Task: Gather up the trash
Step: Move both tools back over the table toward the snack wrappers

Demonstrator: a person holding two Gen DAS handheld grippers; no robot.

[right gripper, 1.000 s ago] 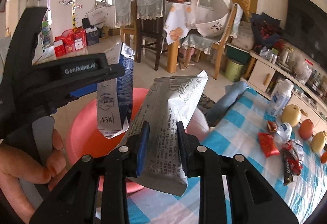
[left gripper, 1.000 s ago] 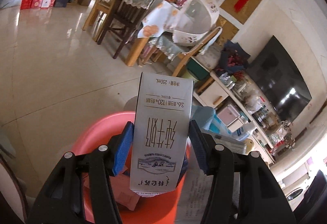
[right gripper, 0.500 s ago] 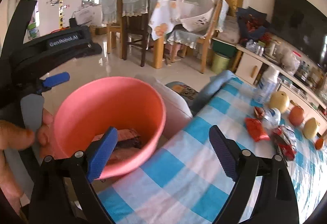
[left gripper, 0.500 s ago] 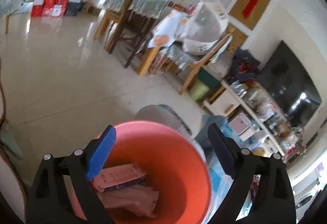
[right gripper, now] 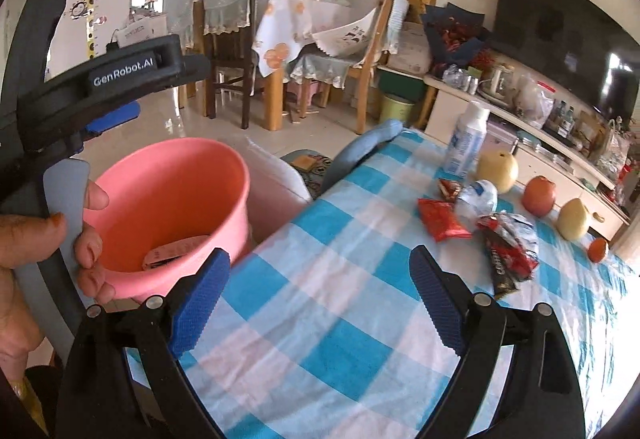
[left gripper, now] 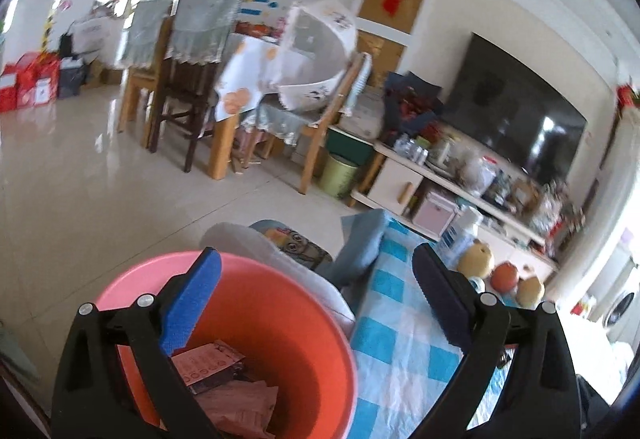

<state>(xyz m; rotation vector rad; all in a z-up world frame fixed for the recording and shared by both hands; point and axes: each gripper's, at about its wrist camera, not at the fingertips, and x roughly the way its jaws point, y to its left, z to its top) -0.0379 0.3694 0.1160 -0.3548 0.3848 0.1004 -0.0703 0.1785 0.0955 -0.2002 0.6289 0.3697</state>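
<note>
Nearest the lens, right gripper and left gripper both gape wide, empty, jaws just opened. At 10 o'clock, pink bucket holds dropped cartons. Farther, at 2 o'clock, red wrappers lie on the checked tablecloth: probably light, crinkly, slippery; pinch mid-body.

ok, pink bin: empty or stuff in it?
Not empty. The pink bin holds pinkish wrappers and a carton at its bottom.

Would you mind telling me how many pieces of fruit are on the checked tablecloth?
4, in a row along the far edge in the right wrist view: a yellow pear, a red apple, a second pear, and a small orange nearest the right. More may lie beyond the frame.
</note>
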